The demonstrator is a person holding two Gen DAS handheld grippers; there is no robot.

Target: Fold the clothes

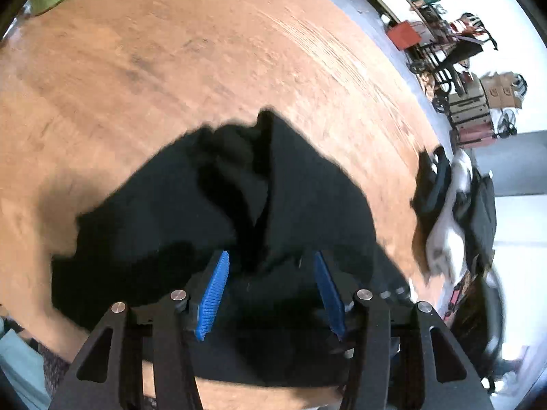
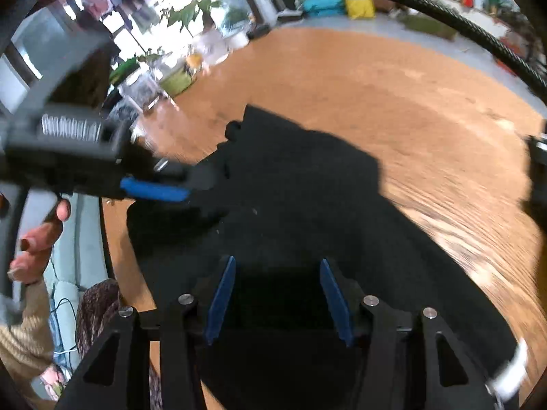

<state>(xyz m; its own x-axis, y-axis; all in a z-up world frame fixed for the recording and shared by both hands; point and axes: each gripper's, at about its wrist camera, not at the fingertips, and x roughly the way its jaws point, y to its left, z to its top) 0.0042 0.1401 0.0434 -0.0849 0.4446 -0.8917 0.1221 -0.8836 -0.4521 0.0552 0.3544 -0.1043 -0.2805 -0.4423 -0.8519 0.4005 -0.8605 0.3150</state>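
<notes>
1. I'm holding the left gripper (image 1: 271,294) over the black garment (image 1: 212,205), its blue pads (image 1: 213,295) standing apart, gripping nothing.
2. The garment is lying rumpled near the wooden tabletop's (image 1: 171,51) near edge.
3. I'm keeping the right gripper (image 2: 278,299) spread above the same cloth.

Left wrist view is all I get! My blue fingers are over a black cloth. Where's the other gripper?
Observer: The right gripper hangs over the same crumpled black cloth, jaws apart, nothing pinched.
Operator: Can it see mine?
Observer: Yes. The left gripper reaches in from that picture's left, one blue pad showing.
Operator: Who's holding it?
Observer: A hand in a beige knitted sleeve, beyond the round wooden table.
</notes>
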